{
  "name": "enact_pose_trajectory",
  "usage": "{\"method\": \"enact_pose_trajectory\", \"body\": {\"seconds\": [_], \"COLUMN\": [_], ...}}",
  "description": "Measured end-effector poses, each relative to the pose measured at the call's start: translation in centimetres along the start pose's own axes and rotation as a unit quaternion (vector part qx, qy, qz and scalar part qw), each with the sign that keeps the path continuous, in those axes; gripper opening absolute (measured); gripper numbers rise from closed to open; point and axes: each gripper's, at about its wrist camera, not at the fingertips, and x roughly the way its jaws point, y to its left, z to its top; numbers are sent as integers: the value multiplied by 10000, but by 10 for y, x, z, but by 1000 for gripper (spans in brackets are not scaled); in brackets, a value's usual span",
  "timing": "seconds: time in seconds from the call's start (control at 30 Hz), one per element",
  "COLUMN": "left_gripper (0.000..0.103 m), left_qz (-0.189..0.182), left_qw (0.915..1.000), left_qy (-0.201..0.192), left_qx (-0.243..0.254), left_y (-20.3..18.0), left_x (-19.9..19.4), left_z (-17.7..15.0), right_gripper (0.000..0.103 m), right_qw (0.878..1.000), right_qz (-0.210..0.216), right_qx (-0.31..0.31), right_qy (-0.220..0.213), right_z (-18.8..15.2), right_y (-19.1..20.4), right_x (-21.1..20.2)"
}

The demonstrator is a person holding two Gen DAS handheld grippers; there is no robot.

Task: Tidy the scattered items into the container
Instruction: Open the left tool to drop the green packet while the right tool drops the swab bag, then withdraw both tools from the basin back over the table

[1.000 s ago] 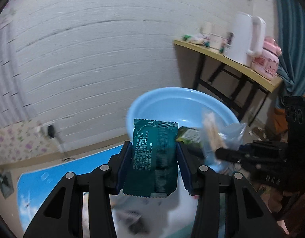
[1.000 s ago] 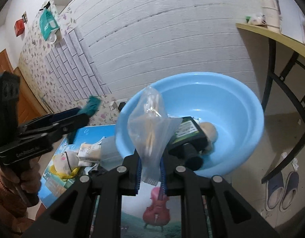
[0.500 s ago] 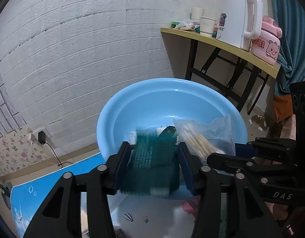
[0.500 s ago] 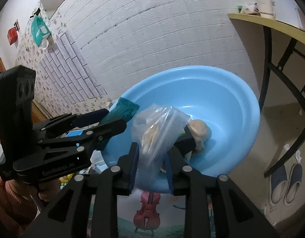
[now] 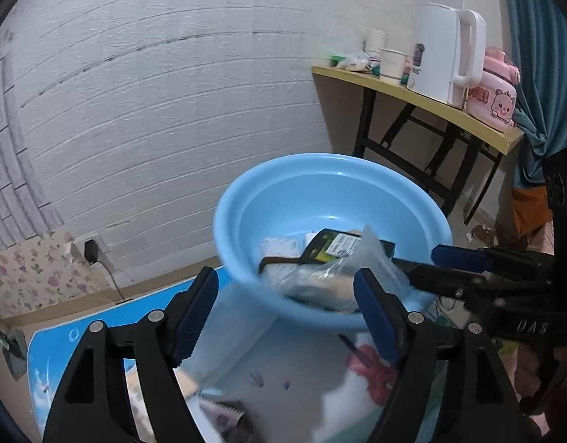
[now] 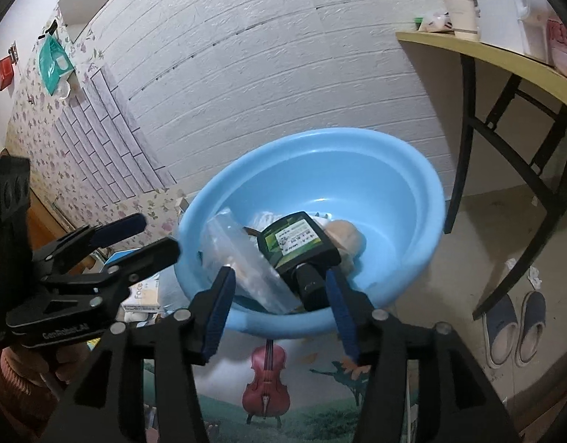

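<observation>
A light blue basin (image 5: 246,184) (image 6: 320,136) stands on a picture mat by the white wall. Inside lie a black bottle with a green label (image 5: 342,247) (image 6: 298,243), a beige round thing (image 6: 346,236), a white item (image 5: 279,251) and a clear plastic bag (image 5: 320,284) (image 6: 243,258). My left gripper (image 5: 285,295) (image 6: 150,236) hangs at the basin's near rim, jaws opening, nothing between them. My right gripper (image 6: 279,284) (image 5: 468,269) is over the near rim too, jaws opening; the bag lies loose in the basin just beyond its pads. The green packet is out of sight.
A yellow table (image 5: 431,99) with black legs holds a white kettle (image 5: 446,51), a pink cooker (image 5: 494,96) and paper cups. Slippers (image 6: 512,328) lie on the floor at right. On the mat (image 6: 265,369) near me sit a tissue pack (image 6: 143,291) and a dark item (image 5: 228,417).
Both grippers have opened over the basin. The green packet has left the left jaws, and the clear bag has dropped from the right jaws into the basin.
</observation>
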Motion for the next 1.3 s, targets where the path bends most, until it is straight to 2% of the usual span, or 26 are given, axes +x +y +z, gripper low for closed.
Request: {"method": "enact_pose_trajectory", "body": {"seconds": [0.2, 0.33, 0.47, 0.7, 0.97, 1.3], "left_gripper": [79, 88, 89, 89, 89, 89], "left_qz": [190, 354, 569, 853, 978, 642], "left_qw": [9996, 9984, 9961, 9916, 9870, 9903], "left_qy": [-48, -39, 68, 268, 527, 498], "left_qx": [-226, -437, -676, -933, -1161, -1130], "left_y": [24, 41, 58, 84, 102, 102], "left_x": [-30, -47, -64, -86, -100, -112], "left_z": [-23, -41, -67, -115, -162, -184], "right_gripper": [51, 51, 51, 51, 51, 51], "right_qw": [10000, 9996, 9990, 9956, 9912, 9842], "right_qz": [39, 12, 105, 267, 360, 494], "right_qx": [-69, -253, -420, -881, -1146, -1359], "right_qy": [8, -114, -115, 172, 556, 1022], "right_z": [-7, -9, -15, -39, -60, -83], "right_y": [15, 31, 52, 90, 121, 142], "right_x": [-11, -20, -24, -18, 1, 24]}}
